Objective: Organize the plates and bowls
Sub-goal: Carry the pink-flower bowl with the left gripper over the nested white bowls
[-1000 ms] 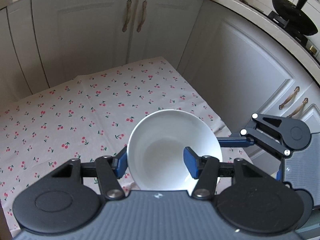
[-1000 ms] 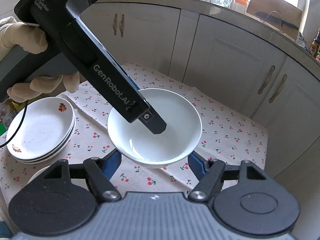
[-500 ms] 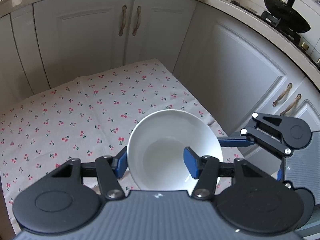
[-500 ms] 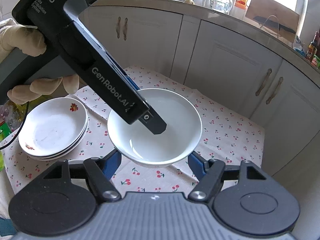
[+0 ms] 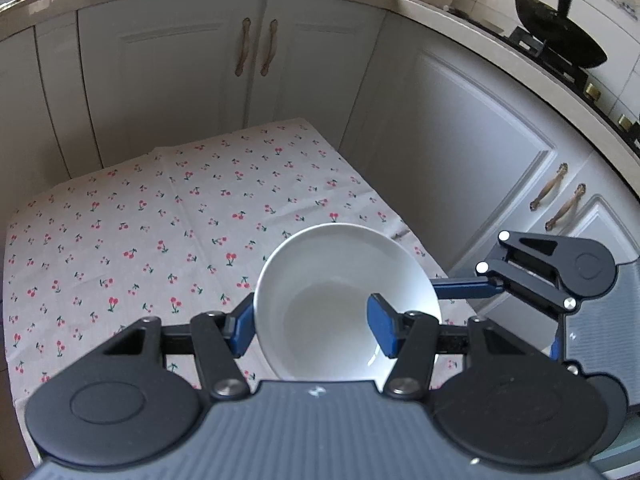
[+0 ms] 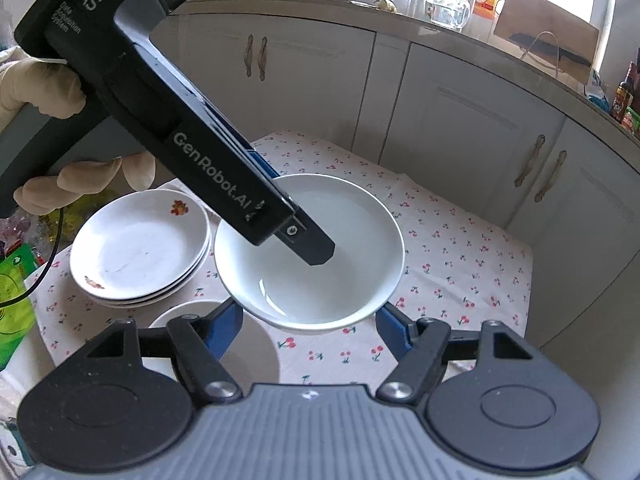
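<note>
A plain white bowl hangs above the cherry-print tablecloth, held by both grippers. My left gripper is shut on the bowl's near wall, one blue finger inside and one outside. In the right wrist view that gripper's black body slants down into the bowl. My right gripper is shut on the bowl's lower part, a blue finger on each side. A stack of flower-printed plates lies on the cloth to the left. Another white dish sits partly hidden under the right gripper's left finger.
Grey cabinet doors wall in the table at the back and right. A black wok stands on the counter at upper right. A gloved hand holds the left gripper. Green packaging lies off the table's left edge.
Both grippers have risen and drawn back together with the bowl, so the cloth looks farther away. The plate stack has slid rightwards in the right wrist view. Both grips are unchanged.
</note>
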{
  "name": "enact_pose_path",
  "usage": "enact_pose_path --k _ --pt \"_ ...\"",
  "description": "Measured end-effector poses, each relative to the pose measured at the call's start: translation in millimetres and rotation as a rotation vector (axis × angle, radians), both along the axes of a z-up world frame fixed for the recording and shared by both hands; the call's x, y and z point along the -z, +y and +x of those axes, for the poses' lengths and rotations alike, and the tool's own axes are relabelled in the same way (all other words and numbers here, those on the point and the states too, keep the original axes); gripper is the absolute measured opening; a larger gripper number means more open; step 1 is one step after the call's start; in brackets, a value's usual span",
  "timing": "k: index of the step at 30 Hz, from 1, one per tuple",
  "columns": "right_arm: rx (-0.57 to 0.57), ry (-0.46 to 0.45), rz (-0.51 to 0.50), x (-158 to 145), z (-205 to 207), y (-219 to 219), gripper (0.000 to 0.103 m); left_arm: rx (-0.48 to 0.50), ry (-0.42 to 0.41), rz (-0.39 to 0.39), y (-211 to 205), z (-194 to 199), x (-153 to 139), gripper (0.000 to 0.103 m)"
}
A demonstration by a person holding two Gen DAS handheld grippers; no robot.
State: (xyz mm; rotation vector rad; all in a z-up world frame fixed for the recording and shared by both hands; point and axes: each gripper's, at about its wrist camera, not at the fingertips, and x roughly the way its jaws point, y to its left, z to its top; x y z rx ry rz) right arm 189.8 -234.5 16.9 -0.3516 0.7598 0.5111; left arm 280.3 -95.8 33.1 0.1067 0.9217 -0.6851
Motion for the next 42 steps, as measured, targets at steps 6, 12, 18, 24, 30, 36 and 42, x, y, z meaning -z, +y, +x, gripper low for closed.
enact_pose_path --k 6,12,18,24,30,36,42 --pt "-0.003 0.002 0.008 -1.7 -17.9 -1.4 0.078 0.012 -0.005 -0.001 0.0 -17.5 -1.4 0.056" --pt "-0.004 -0.003 0.002 -4.4 -31.9 0.9 0.078 0.012 -0.008 -0.009 1.0 -30.3 -3.6 0.056" --pt "-0.004 -0.003 0.001 -5.6 -42.0 1.4 0.078 0.015 -0.007 -0.01 1.1 -40.0 -3.8 0.056" --pt "-0.005 0.016 0.006 -2.5 -46.7 2.1 0.078 0.018 0.008 -0.002 1.8 -45.6 0.5 0.056" --pt "-0.009 0.046 0.012 6.4 -49.5 5.6 0.078 0.015 0.034 0.004 5.1 -49.4 8.8 0.058" --pt "-0.016 0.074 0.006 16.5 -50.4 11.4 0.078 0.006 0.058 0.004 9.6 -52.3 20.3 0.06" --pt "-0.017 0.095 0.015 22.1 -51.3 12.9 0.078 0.005 0.074 0.004 12.1 -53.9 26.7 0.06"
